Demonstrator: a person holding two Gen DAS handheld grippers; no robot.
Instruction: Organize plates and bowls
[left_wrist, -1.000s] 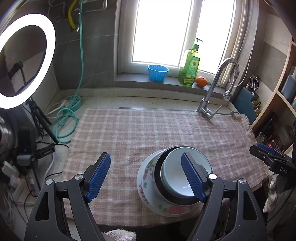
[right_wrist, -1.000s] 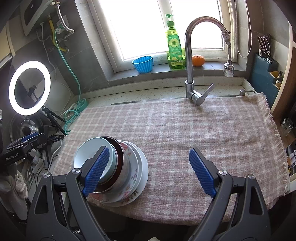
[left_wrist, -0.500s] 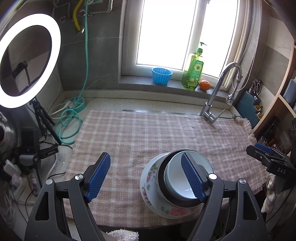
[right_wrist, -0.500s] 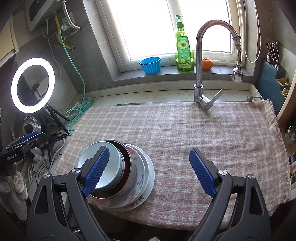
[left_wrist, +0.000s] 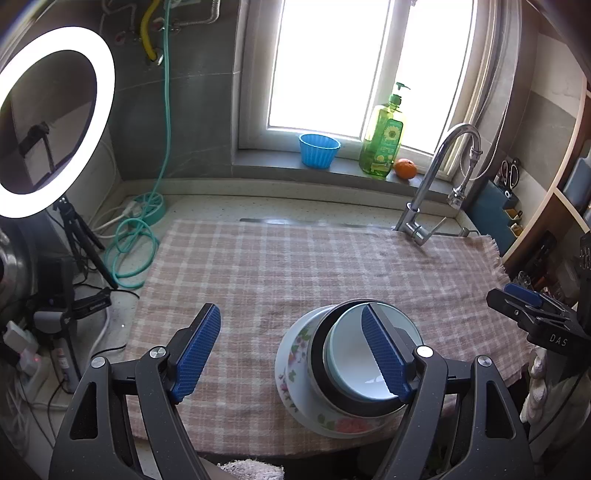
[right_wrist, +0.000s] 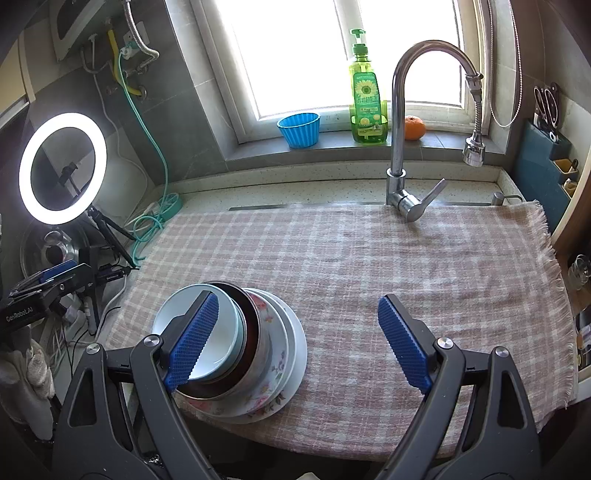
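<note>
Both of your grippers hang wide open and empty over the near edge of the worktop. The left gripper (left_wrist: 291, 354) has its right finger in line with the stack, its left finger over bare cloth. The right gripper (right_wrist: 299, 339) mirrors that: left finger across the stack, right finger well apart over open cloth. Whether either pad touches the crockery, you cannot tell from these views; they look to hover above it.

The stack sits at the near edge of the worktop, on the checked cloth (left_wrist: 295, 266), slightly overhanging by the look of it. On top is the pale blue bowl (left_wrist: 354, 365), nested in a dark bowl (left_wrist: 318, 354), which rests in a floral bowl (right_wrist: 269, 325) on a white plate (right_wrist: 299, 343).

Judge this lot as glazed ceramic: stiff, slick, brittle and heavy together. Don't lift the stack whole. Take the pale blue bowl alone, one finger inside the rim, one outside, and pinch the wall firmly.

Beyond, the cloth runs empty to the tap (right_wrist: 402, 155) at the far edge, giving you space to set pieces down.
</note>
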